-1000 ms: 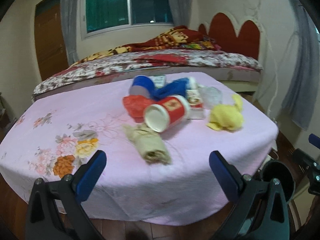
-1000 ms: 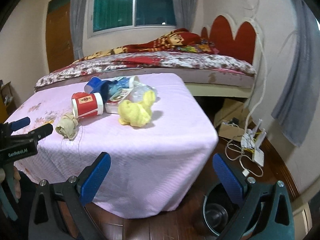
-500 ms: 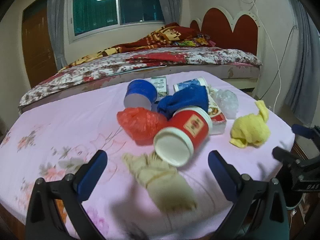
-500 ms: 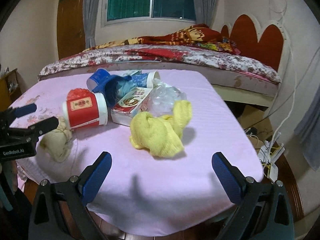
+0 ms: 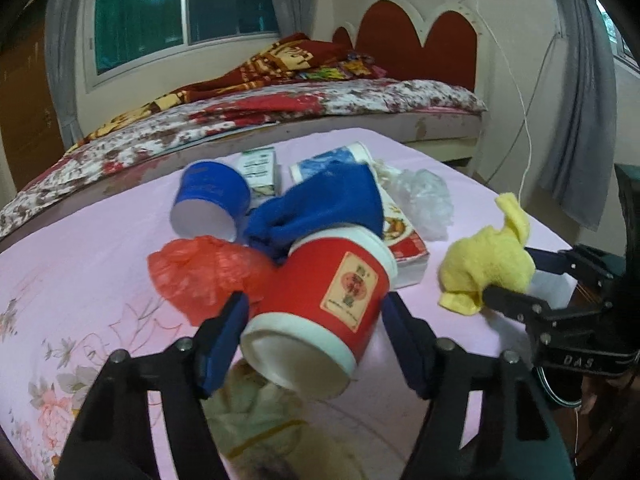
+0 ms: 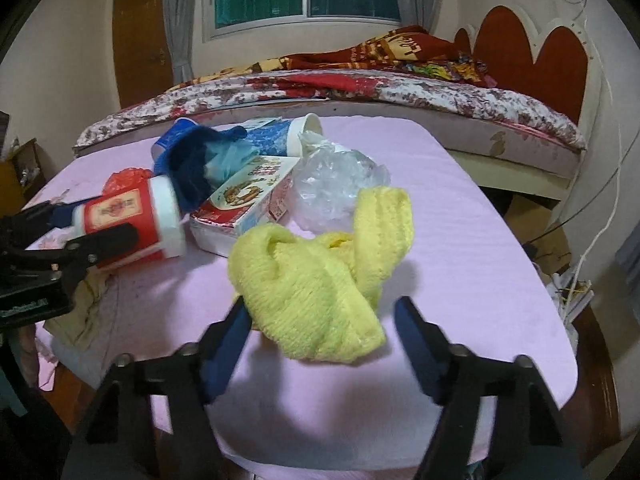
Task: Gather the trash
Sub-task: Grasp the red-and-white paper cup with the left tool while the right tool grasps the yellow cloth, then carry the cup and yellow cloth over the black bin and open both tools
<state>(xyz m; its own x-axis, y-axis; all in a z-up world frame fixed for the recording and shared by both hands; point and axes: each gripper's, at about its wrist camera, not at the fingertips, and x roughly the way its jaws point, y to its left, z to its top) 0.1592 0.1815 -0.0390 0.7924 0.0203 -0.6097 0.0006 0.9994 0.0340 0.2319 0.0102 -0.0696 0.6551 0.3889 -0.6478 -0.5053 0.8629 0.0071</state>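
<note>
Closing around the red cup (image 5: 324, 304), left gripper (image 5: 316, 332) hides a blurred beige rag (image 5: 256, 408); right gripper (image 6: 324, 336) closing around yellow cloth (image 6: 320, 280).

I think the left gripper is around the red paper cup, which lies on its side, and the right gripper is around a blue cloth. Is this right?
Not quite: the cloth between the right gripper's closing jaws is yellow, as the right wrist view shows. The left gripper is indeed around the red paper cup, lying on its side.

Pink-clothed table (image 6: 460, 240); on it red cup (image 5: 332, 300), yellow cloth (image 6: 320, 280), box (image 6: 240, 208), misc trash.
</note>
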